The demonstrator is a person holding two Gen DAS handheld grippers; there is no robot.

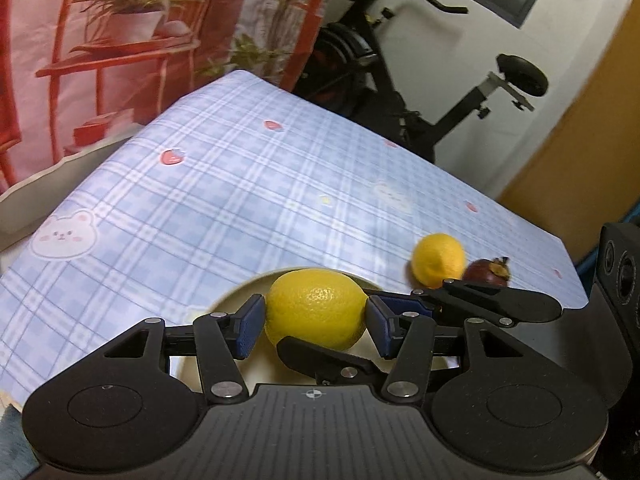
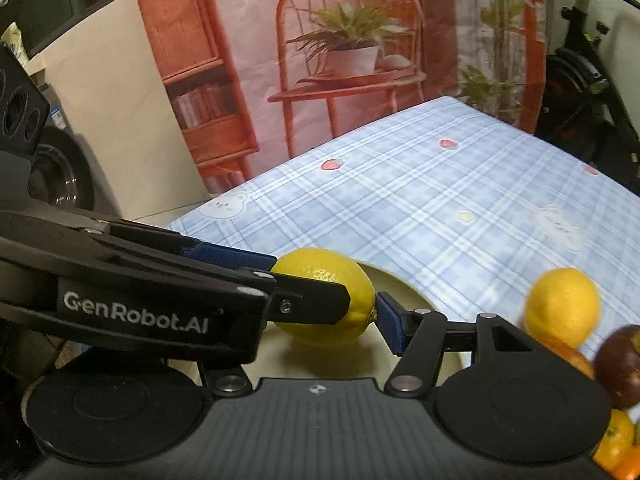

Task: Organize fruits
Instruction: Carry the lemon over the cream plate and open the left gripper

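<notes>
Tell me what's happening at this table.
A person holds a two-finger tool in each hand. The left tool presses its blue pads on both sides of a yellow lemon over a cream plate. The right tool reaches around the same lemon; its grip is unclear. A second yellow lemon and a dark purple mangosteen wait on the blue plaid tablecloth.

Pebbly, glossy-skinned lemon (image 1: 316, 308) — smooth checked tablecloth (image 1: 248, 184) — matt plate (image 2: 404, 292).
</notes>
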